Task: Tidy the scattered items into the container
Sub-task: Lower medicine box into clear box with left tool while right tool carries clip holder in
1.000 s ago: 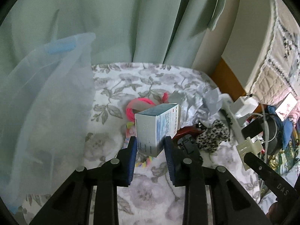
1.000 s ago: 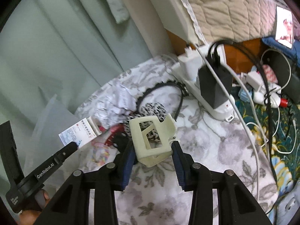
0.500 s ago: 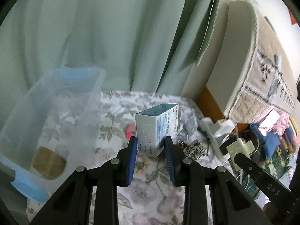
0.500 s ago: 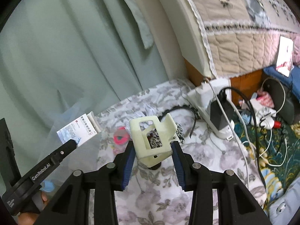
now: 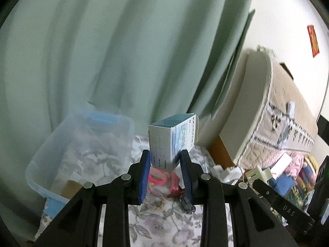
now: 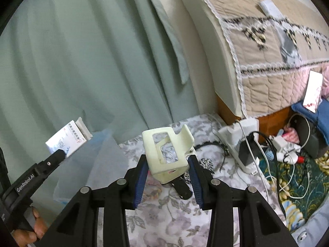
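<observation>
My left gripper (image 5: 166, 160) is shut on a small blue-and-white medicine box (image 5: 172, 140), held up in the air over the flowered cloth. Down to its left sits the clear plastic container (image 5: 82, 144) with blue handles; a brown roll lies inside. My right gripper (image 6: 168, 164) is shut on a cream plastic bracket (image 6: 166, 152), also lifted. The box (image 6: 65, 140) and the left gripper's finger (image 6: 41, 170) show at the left of the right wrist view, above the container (image 6: 96, 160). A pink hair ring (image 5: 157, 178) and a red item (image 5: 174, 187) lie below.
A green curtain (image 5: 123, 51) hangs behind. A quilted bed (image 6: 267, 51) rises at the right. A white power strip (image 6: 244, 142) with a black charger and cables lies beside it. A leopard-print item (image 6: 207, 164) and a black headband (image 6: 213, 146) lie on the cloth.
Both grippers have risen with their loads. The left one swung left and up, so the container's open top has come into view below the box.
</observation>
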Motion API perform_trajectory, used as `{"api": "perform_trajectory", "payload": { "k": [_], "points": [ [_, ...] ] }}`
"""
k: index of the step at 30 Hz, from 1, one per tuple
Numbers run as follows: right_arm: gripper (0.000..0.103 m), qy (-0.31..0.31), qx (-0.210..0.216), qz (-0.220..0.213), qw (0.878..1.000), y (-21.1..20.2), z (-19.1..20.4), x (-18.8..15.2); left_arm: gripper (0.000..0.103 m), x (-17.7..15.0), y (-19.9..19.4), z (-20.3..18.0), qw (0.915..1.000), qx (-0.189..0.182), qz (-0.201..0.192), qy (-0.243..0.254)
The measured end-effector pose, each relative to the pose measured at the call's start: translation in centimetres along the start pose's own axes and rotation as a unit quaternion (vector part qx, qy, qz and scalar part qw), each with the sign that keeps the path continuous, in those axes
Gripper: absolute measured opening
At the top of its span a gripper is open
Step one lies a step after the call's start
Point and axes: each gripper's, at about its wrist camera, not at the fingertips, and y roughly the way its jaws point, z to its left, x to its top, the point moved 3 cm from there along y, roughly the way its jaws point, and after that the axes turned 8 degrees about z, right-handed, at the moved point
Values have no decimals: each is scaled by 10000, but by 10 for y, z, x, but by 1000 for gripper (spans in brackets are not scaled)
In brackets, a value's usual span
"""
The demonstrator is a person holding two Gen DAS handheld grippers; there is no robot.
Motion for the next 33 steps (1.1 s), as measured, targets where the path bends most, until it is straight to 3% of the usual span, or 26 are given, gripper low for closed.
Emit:
{"api": "perform_trajectory", "payload": {
  "k": [12, 23, 33],
  "points": [
    [42, -506, 284, -5, 9983, -6, 53, 1, 31, 10, -27, 45, 9984, 159, -346, -428],
    [42, -1008, 406, 210, 9939, 10, 96, -9, 31, 7, -24, 91, 9950, 307, -341, -892],
    [42, -1496, 553, 679, 9849, 47, 138, -29, 31, -6, -20, 136, 9895, 502, -250, -1332]
  ]
}}
